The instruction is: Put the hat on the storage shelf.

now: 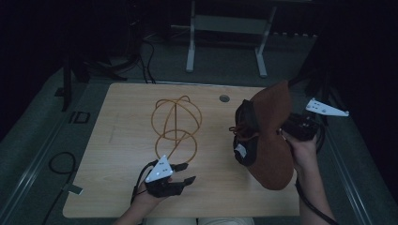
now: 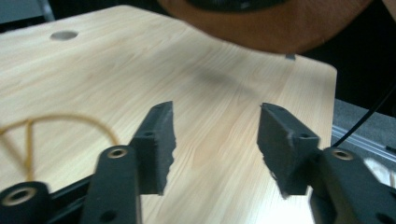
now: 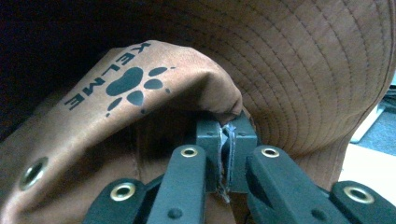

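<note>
A brown brimmed hat point(image 1: 272, 136) with a black inner lining hangs above the right side of the wooden table point(image 1: 126, 117). My right gripper point(image 3: 227, 140) is shut on the hat's fabric point(image 3: 289, 60), just under a "KELME" paw print point(image 3: 126, 88). In the high view that gripper point(image 1: 296, 127) sits behind the hat, at its right. My left gripper point(image 1: 186, 173) rests low near the table's front edge, jaws open and empty point(image 2: 216, 140). An orange cord point(image 1: 176, 123) lies in loops on the table just beyond it. The hat's brim point(image 2: 261, 28) looms ahead of the left gripper.
A round grommet hole point(image 1: 224, 98) sits near the table's far edge. A white metal frame point(image 1: 225, 37) stands on the floor beyond the table. Black cables point(image 1: 61, 161) lie on the floor at the left.
</note>
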A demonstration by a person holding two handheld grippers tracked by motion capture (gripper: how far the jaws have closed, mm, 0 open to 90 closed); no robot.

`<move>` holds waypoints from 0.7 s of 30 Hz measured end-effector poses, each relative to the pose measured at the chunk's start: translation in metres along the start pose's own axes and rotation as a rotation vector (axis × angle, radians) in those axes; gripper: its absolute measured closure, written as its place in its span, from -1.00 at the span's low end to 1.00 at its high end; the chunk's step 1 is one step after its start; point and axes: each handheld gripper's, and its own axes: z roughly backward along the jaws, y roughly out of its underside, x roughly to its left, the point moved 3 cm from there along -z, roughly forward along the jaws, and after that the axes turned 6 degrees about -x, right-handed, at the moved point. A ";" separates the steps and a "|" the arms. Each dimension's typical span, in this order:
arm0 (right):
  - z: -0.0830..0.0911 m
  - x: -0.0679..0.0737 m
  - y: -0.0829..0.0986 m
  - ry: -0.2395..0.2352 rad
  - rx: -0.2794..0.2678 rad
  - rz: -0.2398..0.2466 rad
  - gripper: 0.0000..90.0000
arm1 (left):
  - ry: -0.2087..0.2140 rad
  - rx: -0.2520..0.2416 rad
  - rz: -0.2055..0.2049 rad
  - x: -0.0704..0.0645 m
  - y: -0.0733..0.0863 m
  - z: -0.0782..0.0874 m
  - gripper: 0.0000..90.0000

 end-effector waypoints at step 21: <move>-0.053 -0.004 -0.004 0.005 0.043 0.003 0.92 | -0.351 0.094 0.155 0.067 0.078 0.096 -0.62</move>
